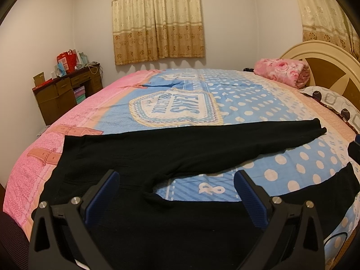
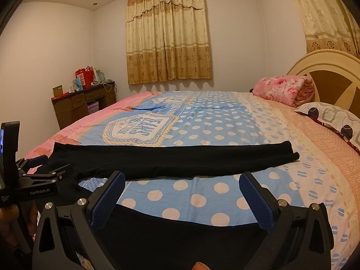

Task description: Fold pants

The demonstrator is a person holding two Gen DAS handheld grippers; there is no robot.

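Black pants (image 1: pixel 157 150) lie spread flat on the bed, waist at the left, legs splayed apart to the right. The far leg (image 2: pixel 180 159) stretches across the blue dotted cover; the near leg (image 2: pixel 180 238) lies under my right gripper. My left gripper (image 1: pixel 176 191) is open and empty, hovering over the crotch and near leg. My right gripper (image 2: pixel 181 193) is open and empty above the near leg. The left gripper also shows at the left of the right wrist view (image 2: pixel 47 168), by the waist.
The bed (image 1: pixel 225 85) has a pink and blue dotted cover. A rolled pink blanket (image 1: pixel 281 72) and a patterned pillow (image 1: pixel 333 101) lie by the headboard (image 1: pixel 326 67) at right. A brown desk (image 1: pixel 67 90) with bags stands in the far left corner.
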